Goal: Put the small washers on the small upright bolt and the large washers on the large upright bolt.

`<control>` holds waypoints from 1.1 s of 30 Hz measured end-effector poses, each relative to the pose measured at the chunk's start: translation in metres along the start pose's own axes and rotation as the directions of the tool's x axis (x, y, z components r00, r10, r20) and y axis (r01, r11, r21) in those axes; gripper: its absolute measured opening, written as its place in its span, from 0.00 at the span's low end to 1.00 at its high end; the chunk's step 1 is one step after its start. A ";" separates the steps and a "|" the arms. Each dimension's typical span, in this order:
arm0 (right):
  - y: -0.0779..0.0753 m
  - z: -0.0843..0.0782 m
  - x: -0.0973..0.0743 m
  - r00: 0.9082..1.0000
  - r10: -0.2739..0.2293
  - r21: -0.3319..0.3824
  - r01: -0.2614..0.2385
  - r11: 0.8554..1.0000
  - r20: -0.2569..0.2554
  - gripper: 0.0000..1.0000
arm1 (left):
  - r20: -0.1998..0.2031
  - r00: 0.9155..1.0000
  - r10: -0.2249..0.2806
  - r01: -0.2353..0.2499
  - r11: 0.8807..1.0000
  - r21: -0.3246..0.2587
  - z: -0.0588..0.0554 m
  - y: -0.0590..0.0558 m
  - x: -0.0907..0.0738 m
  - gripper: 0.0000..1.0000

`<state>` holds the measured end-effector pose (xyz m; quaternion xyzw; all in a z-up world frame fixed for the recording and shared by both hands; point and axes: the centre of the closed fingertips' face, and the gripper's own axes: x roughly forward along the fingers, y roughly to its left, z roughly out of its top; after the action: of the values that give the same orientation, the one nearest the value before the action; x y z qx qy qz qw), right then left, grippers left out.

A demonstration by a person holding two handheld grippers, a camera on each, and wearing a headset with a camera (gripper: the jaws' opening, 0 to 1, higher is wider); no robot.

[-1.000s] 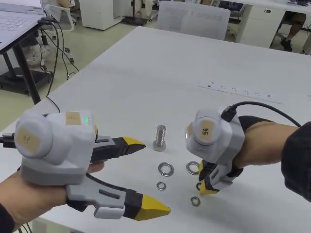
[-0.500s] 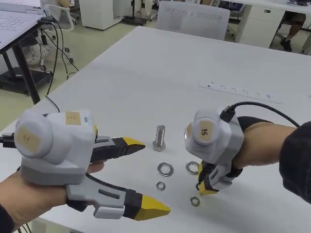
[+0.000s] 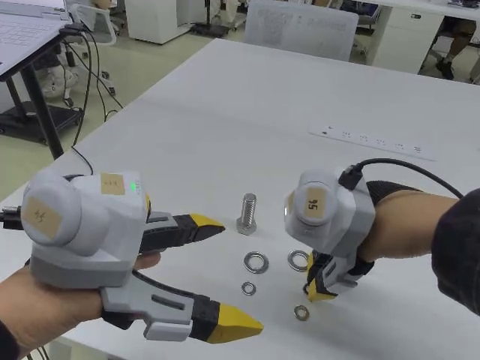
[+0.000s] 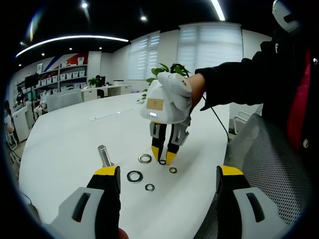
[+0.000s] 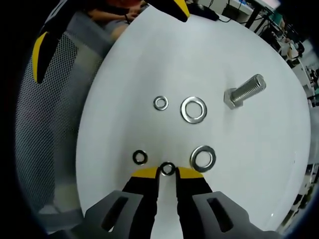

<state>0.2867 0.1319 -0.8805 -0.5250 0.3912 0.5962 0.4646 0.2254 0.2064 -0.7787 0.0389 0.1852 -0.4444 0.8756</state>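
Observation:
One upright steel bolt (image 3: 246,214) stands on the white table (image 3: 225,112). Two large washers (image 3: 256,262) (image 3: 298,260) lie flat in front of it, with small washers (image 3: 248,288) (image 3: 301,313) nearer me. My right gripper (image 3: 315,289) points down at the table. Its yellow tips sit tight on either side of a third small washer (image 5: 168,169), which rests on the tabletop. My left gripper (image 3: 223,274) hovers to the left of the washers, wide open and holding nothing. The left gripper view has the bolt (image 4: 104,155) and the right gripper (image 4: 163,156) ahead.
A white power strip (image 3: 371,141) lies further back on the right. A grey chair (image 3: 300,26) stands at the far edge. A desk with a laptop (image 3: 22,26) and hanging cables is on the left. The table's near edge runs just below the left gripper.

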 end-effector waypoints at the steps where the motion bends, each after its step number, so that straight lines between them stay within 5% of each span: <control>1: 0.000 0.000 0.000 1.000 0.000 0.002 0.000 1.000 -0.002 0.14 | 0.000 1.000 0.000 0.000 1.000 0.000 0.000 0.000 0.000 0.78; 33: 0.001 0.000 -0.001 1.000 -0.008 0.021 0.008 1.000 -0.011 0.12 | -0.005 1.000 0.008 -0.008 1.000 0.010 0.001 0.000 -0.001 0.76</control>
<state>0.2854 0.1311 -0.8794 -0.5250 0.3980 0.5871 0.4705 0.2250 0.2072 -0.7774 0.0452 0.1849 -0.4416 0.8768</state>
